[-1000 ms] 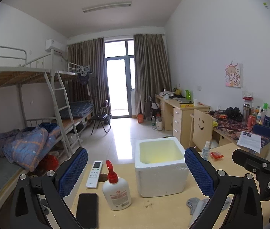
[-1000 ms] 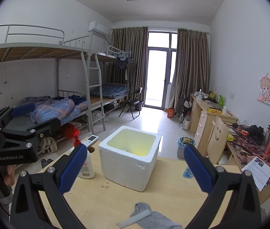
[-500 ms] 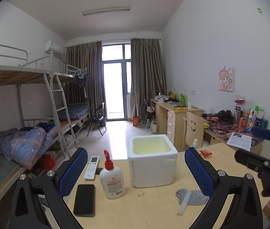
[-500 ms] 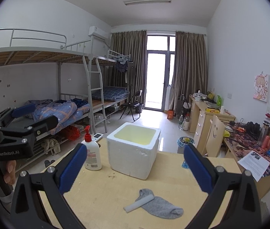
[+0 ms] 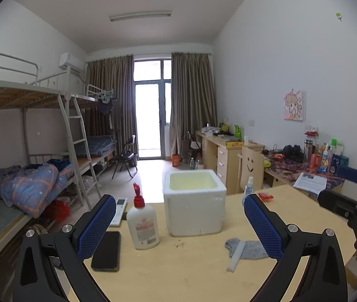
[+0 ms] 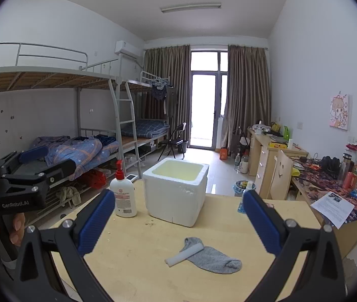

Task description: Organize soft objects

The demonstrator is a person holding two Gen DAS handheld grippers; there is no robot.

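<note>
Both grippers raised over the wooden table [image 6: 133, 256], fingers spread wide, nothing held.

Left gripper [image 5: 179, 224]: blue pads far apart, empty; foam box [image 5: 194, 205] at 12 o'clock between them, white pump bottle [image 5: 142, 222] at 11 o'clock just left of the box, black phone [image 5: 106, 251] flat at 9 o'clock by the left pad. Right gripper [image 6: 178, 222]: likewise wide open and empty. Grey sock [image 6: 212, 254] lies flat on the table at 6 o'clock of the box, apart from it, near the right gripper's centre line; a white stick [image 6: 184, 254] rests across its cuff end. In the left wrist view the sock [image 5: 249, 248] sits at 3 o'clock, partly behind the right pad. Remote [image 5: 118, 210] at the table's far left edge.
</note>
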